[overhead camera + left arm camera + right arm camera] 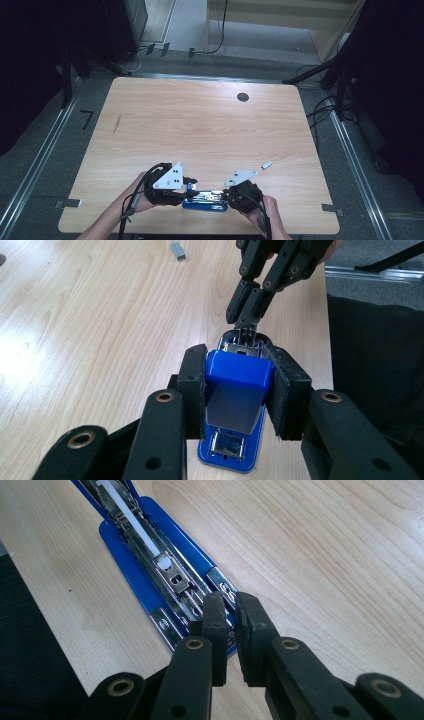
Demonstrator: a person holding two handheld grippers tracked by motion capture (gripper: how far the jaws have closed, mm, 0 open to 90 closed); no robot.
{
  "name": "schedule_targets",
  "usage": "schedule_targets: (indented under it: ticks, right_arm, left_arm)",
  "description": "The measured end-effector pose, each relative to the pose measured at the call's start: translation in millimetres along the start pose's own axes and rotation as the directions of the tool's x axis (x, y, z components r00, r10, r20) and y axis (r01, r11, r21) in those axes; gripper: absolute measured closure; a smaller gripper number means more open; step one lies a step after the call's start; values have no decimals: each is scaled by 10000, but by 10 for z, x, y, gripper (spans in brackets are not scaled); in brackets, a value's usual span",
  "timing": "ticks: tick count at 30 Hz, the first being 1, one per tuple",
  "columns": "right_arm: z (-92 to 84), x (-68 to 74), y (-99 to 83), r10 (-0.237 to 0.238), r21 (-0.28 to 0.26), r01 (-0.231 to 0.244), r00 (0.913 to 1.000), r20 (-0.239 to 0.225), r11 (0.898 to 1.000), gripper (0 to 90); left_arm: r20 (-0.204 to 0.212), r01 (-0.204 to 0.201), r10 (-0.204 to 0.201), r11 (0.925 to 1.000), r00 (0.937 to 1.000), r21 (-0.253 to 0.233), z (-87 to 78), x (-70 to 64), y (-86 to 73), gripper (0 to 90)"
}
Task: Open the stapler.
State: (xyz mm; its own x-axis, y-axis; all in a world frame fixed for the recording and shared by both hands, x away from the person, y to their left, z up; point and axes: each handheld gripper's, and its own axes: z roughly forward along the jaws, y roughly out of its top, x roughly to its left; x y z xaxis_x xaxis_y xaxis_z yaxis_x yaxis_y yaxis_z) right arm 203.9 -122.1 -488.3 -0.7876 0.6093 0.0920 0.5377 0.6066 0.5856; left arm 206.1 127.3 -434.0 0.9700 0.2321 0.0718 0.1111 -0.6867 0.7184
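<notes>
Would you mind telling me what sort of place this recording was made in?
Probably a lab or recording studio: a bare wooden table stands on grey carpet between metal floor rails, with dark stand legs and loose cables around it.

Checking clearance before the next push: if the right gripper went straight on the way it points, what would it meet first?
The right gripper points along the open blue stapler, its tips at the metal staple channel. Going on, it would likely meet that channel first, though depth is unclear.
</notes>
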Motion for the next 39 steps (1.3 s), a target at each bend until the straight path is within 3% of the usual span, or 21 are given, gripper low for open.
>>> schedule_targets:
  ticks: [2, 8, 17, 25, 30, 34, 39]
  right_arm:
    - [-1, -1, 1, 23, 2, -23, 10000, -21, 10000, 850]
    - [-3, 24, 7, -97, 93, 96, 9999, 134, 9999, 852]
    - [-4, 42, 14, -84, 159, 80, 9997, 234, 9998, 852]
    - [9, 55, 22, -128, -5, 128, 9994, 308, 9999, 823]
    - [-12, 98, 77, -490, -455, 509, 9979, 418, 9977, 798]
    - [-78, 212, 188, -769, -1505, 730, 9968, -209, 9859, 857]
    - [87, 385, 311, -1179, -1620, 1037, 9897, -809, 9813, 889]
  left_arm:
    - [19, -49, 49, 10000, 10000, 63, -12, 5, -5, 661]
    - [175, 563, -562, 9984, 9983, -39, -114, 66, -139, 658]
    - [367, 762, -763, 9971, 9964, 39, -175, 104, -239, 657]
    - [397, 612, -613, 9981, 9973, 38, -179, 105, -254, 658]
    - [424, 546, -548, 9985, 9976, 54, -176, 108, -246, 658]
    - [450, 542, -544, 9985, 9975, 61, -171, 113, -236, 658]
    - [427, 519, -523, 9986, 9977, 97, -170, 104, -229, 657]
